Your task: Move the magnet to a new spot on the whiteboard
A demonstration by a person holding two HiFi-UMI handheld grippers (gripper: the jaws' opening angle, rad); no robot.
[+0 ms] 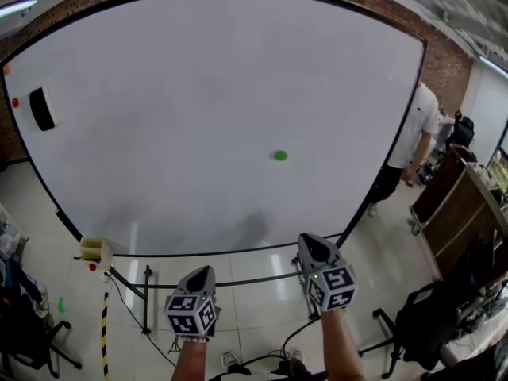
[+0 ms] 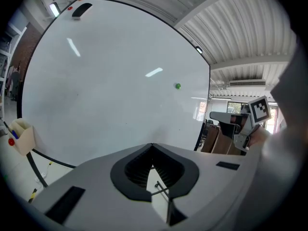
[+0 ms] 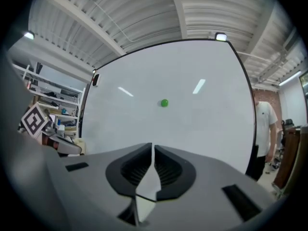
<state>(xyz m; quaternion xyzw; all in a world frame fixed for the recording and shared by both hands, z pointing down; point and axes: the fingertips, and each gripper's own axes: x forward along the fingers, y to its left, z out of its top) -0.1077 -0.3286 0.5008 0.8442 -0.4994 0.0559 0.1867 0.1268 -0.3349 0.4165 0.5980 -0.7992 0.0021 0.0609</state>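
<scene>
**A:** Where's the magnet?

**B:** We see the green magnet (image 1: 280,155) stuck on the whiteboard (image 1: 198,70). In the head view it's right of centre, in the lower half. It sits alone on bare board.

**A:** Grippers?

**B:** Both are held low in front of the board, well apart from it and from the magnet. On the left gripper (image 1: 202,273) the jaws are pressed together at the tips, with nothing between them. On the right gripper (image 1: 312,241) the jaws are parted by a thin slit and empty. In the right gripper view the magnet is straight ahead, above the jaw tips.

**A:** Anything else on the board?

**B:** There's a black eraser (image 1: 41,108) near the far left edge. Just beside it is a small red dot (image 1: 14,102), probably another magnet, but it's too small for us to be sure. A pale box (image 1: 95,250) hangs at the board's lower left corner. A person (image 1: 418,125) in a white shirt stands at the right edge of the board.
</scene>
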